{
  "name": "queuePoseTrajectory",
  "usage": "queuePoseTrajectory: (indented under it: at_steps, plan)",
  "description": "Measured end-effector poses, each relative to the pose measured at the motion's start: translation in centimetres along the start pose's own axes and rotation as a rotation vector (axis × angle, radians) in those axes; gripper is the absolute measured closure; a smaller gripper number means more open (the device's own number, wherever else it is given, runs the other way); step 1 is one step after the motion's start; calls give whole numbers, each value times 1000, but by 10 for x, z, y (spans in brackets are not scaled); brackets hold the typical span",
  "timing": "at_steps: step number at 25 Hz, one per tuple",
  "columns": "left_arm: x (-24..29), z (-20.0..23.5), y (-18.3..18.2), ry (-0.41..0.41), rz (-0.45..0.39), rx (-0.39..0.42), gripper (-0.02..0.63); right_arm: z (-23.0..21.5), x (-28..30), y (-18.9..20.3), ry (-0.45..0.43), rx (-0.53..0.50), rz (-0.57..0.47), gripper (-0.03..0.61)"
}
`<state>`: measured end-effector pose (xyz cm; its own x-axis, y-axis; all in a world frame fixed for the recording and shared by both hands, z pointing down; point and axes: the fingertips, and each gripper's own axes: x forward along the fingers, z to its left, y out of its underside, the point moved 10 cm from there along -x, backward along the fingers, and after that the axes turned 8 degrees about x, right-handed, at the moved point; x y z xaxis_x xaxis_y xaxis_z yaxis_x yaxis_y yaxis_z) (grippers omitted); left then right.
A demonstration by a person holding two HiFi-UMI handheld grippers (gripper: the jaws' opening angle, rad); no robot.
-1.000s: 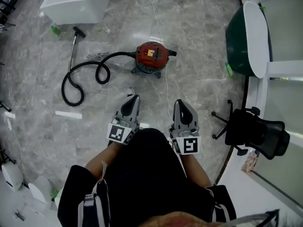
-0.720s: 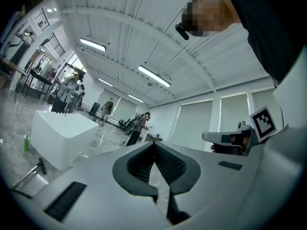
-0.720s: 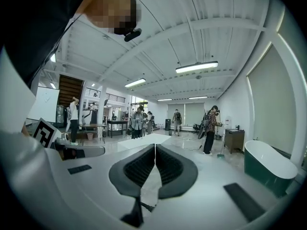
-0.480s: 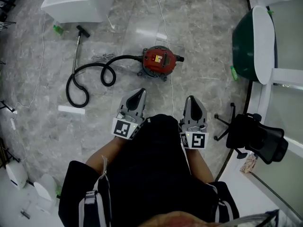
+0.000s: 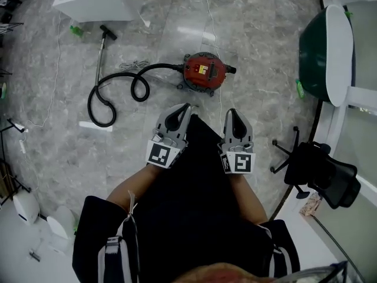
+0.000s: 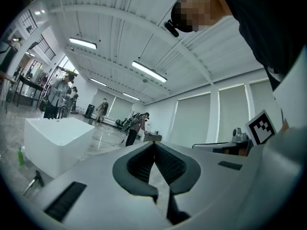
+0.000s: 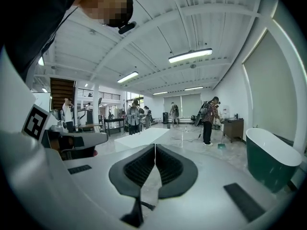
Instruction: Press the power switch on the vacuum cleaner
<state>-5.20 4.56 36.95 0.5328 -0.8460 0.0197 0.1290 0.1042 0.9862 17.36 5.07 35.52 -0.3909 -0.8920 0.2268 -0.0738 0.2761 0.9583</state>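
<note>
the red canister vacuum cleaner (image 5: 204, 72) sits on the grey marble floor (image 5: 59, 152), ahead of both claws and well apart from them. its black hose (image 5: 118, 88) curls off toward the left in loops and joins a metal wand (image 5: 101, 52) that lies on the floor, its nozzle end near a white box-shaped unit (image 5: 94, 2). a thin white cord (image 5: 213, 22) runs away from the cleaner across the floor. there is a yellow patch on the cleaner's top, but the power switch itself is too small to make out.

the left claw (image 5: 184, 107) and the right claw (image 5: 231, 112) are held side by side in front of the person's black clothing (image 5: 182, 217), both pointing toward the cleaner. neither touches it. in the left gripper view the left claw (image 6: 154, 143) has its ribbed pads pressed together at the tips with nothing between them. the right gripper view shows the right claw (image 7: 155, 145) the same way, tips meeting and empty.

to the right stands a dark green bathtub (image 5: 318, 52) with a white rim, and nearer the person a black office chair (image 5: 321, 170). in the right gripper view several people (image 7: 209, 120) stand at the far end of the hall.
</note>
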Motion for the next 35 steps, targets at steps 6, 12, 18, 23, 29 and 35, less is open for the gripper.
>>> queuePoseTrajectory:
  at_steps: [6, 12, 18, 23, 29, 35]
  plan:
    - [13, 2, 19, 0, 66, 34, 594, -14, 48, 22, -33, 17, 149, 558]
    - [33, 2, 30, -41, 98, 10, 594, -38, 96, 48, -91, -22, 247, 558]
    - [52, 17, 45, -104, 128, -15, 594, -51, 150, 73, -98, -32, 313, 558]
    - [62, 21, 62, -155, 156, -10, 594, -63, 188, 112, -174, -75, 425, 558]
    - [66, 18, 79, -198, 167, -60, 594, -77, 231, 151, -220, -101, 517, 558]
    - [51, 22, 105, -227, 234, -22, 594, -84, 259, 197, -231, -151, 602, 558]
